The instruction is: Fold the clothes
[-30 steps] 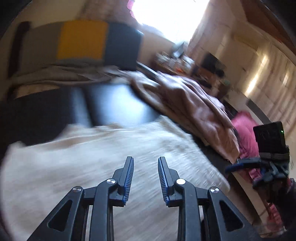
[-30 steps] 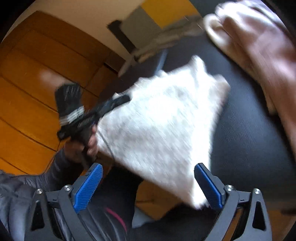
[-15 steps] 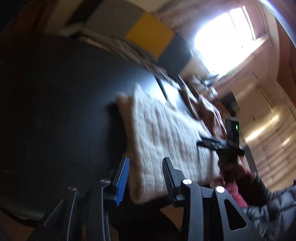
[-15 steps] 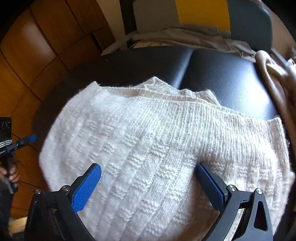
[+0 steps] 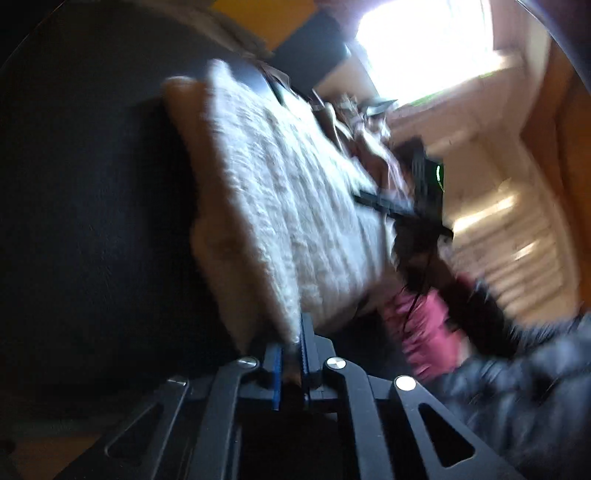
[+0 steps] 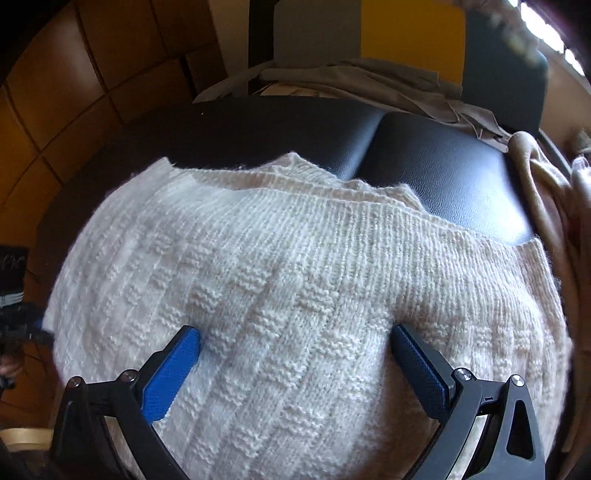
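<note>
My left claw [image 5: 291,354] is clamped tight on the edge of the white knit sweater [image 6: 295,295], which lies spread over the black cushion [image 6: 443,166], while my right claw [image 6: 295,354] sits wide open with its 2 blue pads [image 6: 173,369] pressing down on the knit.

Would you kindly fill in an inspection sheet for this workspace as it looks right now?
Surface: black padded table, seam down its middle.
Job's things: white knit sweater spread over the near end, one edge lifted.
Clutter: pinkish-beige garment heaped along the right; grey cloth at the far end.
Grippers: left gripper jaws shut on the sweater's edge; right gripper jaws wide open, over the sweater.
Cables: thin dark cable hanging below the right gripper.
Surroundings: wooden wall panels, bright window, grey, yellow and dark blocks behind the table.
</note>
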Motion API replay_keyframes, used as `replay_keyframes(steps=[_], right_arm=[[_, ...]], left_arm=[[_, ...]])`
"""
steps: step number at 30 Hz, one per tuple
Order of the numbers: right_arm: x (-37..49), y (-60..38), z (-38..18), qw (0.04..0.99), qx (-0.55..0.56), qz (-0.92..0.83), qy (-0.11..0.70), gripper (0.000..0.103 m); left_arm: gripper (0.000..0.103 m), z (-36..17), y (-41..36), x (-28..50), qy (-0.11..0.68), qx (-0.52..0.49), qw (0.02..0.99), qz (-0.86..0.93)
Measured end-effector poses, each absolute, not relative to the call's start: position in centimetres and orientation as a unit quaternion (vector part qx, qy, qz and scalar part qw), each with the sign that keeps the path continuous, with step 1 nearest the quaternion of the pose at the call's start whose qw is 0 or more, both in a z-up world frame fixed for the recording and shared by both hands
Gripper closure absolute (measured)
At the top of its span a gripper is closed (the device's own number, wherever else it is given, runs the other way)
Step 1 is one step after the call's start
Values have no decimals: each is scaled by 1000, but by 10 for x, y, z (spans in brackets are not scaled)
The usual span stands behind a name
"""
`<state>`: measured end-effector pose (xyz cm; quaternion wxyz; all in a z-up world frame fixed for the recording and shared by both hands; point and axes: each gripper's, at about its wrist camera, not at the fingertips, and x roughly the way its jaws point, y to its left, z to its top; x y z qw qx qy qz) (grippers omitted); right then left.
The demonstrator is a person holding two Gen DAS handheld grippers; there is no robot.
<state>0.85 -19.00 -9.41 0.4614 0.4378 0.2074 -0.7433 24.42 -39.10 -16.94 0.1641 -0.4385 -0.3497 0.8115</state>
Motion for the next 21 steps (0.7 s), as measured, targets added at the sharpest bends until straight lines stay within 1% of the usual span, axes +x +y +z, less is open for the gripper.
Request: replay_keyframes(steps=[3, 7, 9, 12, 13, 15, 18, 21], right_arm=[[15, -183, -98, 465, 415, -756, 200, 0], [20, -178, -101, 462, 398, -768, 196, 0], [19, -179, -101, 461, 401, -767, 195, 0], [21, -185, -99, 451, 410, -768, 198, 0], [21, -186, -98, 449, 411, -768, 199, 0], [23, -188, -95, 448, 413, -767, 200, 0], [22, -193, -95, 454, 415, -762, 204, 0], [16, -191, -88, 476, 429, -742, 197, 0]], left_arm=[[98, -182, -391, 253, -378, -438, 150, 801], [97, -165, -389, 253, -355, -446, 124, 812], [97, -150, -399, 253, -353, -442, 104, 818], [96, -115, -418, 253, -363, -392, 75, 842], [92, -103, -420, 250, -362, -376, 68, 850], [88, -80, -418, 231, -347, -347, 54, 870], [86, -73, -406, 182, -305, -361, 8, 881], [87, -88, -397, 148, -293, -390, -19, 873]])
